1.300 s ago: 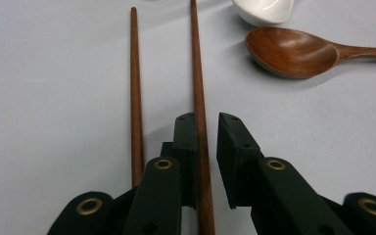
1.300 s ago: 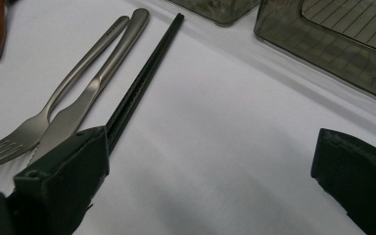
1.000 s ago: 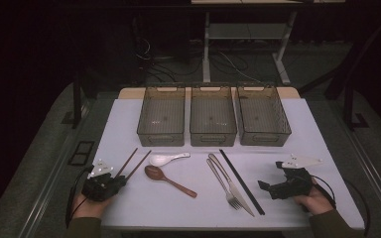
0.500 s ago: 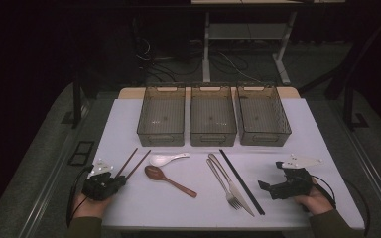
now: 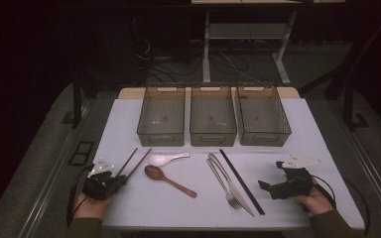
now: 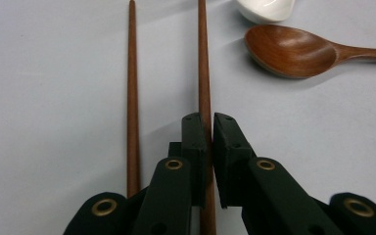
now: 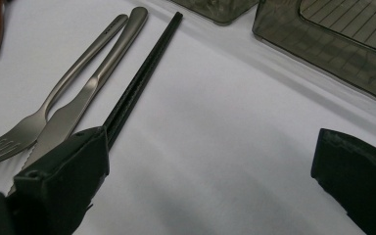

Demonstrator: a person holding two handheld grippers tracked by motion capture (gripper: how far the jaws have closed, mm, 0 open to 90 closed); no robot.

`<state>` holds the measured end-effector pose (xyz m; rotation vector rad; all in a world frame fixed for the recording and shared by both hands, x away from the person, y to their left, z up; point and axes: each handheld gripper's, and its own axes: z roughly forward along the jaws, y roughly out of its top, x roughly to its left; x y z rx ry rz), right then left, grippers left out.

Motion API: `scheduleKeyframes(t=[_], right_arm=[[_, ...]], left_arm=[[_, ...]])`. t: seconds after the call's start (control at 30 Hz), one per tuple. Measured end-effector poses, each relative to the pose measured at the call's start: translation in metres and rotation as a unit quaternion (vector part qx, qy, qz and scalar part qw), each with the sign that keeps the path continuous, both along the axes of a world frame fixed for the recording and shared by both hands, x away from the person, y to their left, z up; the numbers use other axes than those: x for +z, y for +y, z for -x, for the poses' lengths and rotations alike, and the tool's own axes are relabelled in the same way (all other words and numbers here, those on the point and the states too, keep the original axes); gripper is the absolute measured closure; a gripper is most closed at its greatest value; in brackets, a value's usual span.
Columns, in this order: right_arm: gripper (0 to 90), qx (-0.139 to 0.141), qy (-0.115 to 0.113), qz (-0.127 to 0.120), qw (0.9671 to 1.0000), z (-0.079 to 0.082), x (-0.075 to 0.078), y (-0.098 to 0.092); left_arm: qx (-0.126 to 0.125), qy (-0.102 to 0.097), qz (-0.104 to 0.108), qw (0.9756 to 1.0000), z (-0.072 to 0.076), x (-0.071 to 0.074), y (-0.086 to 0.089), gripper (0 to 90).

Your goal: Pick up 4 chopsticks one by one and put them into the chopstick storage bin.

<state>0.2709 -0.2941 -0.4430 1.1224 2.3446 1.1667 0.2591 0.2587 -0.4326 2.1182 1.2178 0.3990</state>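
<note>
This is looking like a lab or test room set up for recording, not a home kitchen. A white table [image 5: 322,148] is standing in a dark room on grey carpet [image 5: 39,148], with loose cables [image 5: 149,52] lying on the floor behind it and the metal legs of a bare desk [image 5: 206,44] showing beyond. Three empty clear bins [image 5: 213,116] are sitting in a neat row.

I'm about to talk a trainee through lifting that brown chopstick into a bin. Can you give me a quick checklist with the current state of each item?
1. Left gripper shut on one brown chopstick: ok.
2. Second brown chopstick outside the jaws: ok.
3. Wooden spoon apart from the held stick: ok.
4. Three bins empty: ok.
5. Right gripper open, holding nothing: ok.
6. Grip firm enough to lift: cannot tell.
</note>
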Motion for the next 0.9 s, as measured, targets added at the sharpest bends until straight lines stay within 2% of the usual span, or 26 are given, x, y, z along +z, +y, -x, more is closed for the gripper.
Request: scheduleKeyframes(t=[0.63,0.8,0.9], right_arm=[[0.6,0.000,0.000,0.000,1.0000,0.000,0.000,0.000],[0.6,0.001,-0.001,0.001,1.0000,0.000,0.000,0.000],[0.6,0.000,0.000,0.000,1.0000,0.000,0.000,0.000]], left_arm=[[-0.018,-0.017,0.021,0.9995,0.004,0.015,-0.009,83.3],[-0.026,-0.022,0.024,0.9991,0.001,0.021,-0.013,83.4],[-0.026,-0.027,0.034,0.9987,-0.002,0.024,-0.015,83.4]])
